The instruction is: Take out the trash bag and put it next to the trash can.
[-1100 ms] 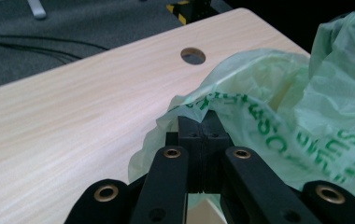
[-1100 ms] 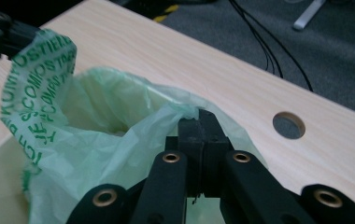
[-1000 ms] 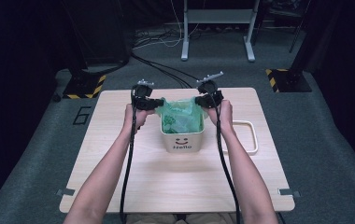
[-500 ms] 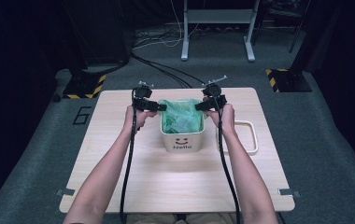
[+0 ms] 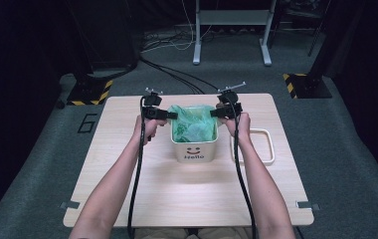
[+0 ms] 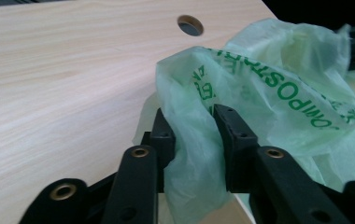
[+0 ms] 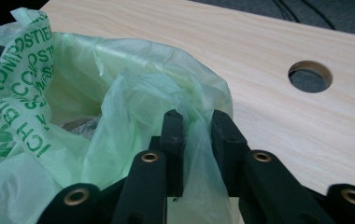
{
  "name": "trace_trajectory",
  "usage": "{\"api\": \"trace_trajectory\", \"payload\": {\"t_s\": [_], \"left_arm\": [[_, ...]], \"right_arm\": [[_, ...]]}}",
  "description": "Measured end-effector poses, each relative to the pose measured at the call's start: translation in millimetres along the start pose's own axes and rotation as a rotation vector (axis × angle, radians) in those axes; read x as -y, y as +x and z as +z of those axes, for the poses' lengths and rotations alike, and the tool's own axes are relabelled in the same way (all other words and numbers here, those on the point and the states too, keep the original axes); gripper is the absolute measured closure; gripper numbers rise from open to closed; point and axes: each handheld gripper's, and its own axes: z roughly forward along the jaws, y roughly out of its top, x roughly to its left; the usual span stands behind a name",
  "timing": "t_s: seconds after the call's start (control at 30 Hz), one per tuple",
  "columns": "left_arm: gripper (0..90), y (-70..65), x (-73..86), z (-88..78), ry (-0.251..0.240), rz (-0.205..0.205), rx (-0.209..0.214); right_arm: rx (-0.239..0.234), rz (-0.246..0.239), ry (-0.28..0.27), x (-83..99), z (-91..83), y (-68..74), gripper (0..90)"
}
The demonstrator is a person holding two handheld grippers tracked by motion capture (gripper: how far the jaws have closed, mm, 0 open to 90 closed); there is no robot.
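On the wooden table (image 5: 127,189), jaws just closing, both the left gripper (image 5: 173,115) and right gripper (image 5: 214,112) are seen pinching the compostable bag (image 5: 193,124) edges over the bin (image 5: 193,152), ready for spreading.

My matt black plastic jaws pinch a thin, crinkled, translucent green plastic bag (image 6: 269,98) — over a smooth pale wood-grain table (image 6: 63,74).
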Motion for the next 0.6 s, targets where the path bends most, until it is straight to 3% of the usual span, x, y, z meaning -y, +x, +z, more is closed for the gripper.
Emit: {"api": "trace_trajectory", "payload": {"t_s": [0.2, 0.3, 0.47, 0.57, 0.6], "left_arm": [[80.6, -16.1, -2.1, -8.0, -0.053, 0.068, -0.134], [85.1, -21.9, -2.9, -11.9, -0.093, 0.098, -0.156], [86.4, -29.3, -6.0, -16.7, -0.113, 0.132, -0.098], [86.3, -31.2, -6.7, -17.6, -0.118, 0.128, -0.023], [85.4, -31.6, -6.4, -17.6, -0.12, 0.123, 0.02]], "right_arm": [[0.031, -0.042, -0.062, -3.6, -15.8, 11.1, 83.5], [0.033, -0.065, -0.063, -6.7, -20.9, 18.3, 87.6], [0.003, -0.044, -0.067, -11.1, -23.1, 20.0, 88.4], [-0.015, -0.042, -0.064, -14.7, -24.0, 23.7, 88.6], [-0.013, -0.047, -0.065, -15.6, -24.1, 25.7, 88.6]]}}
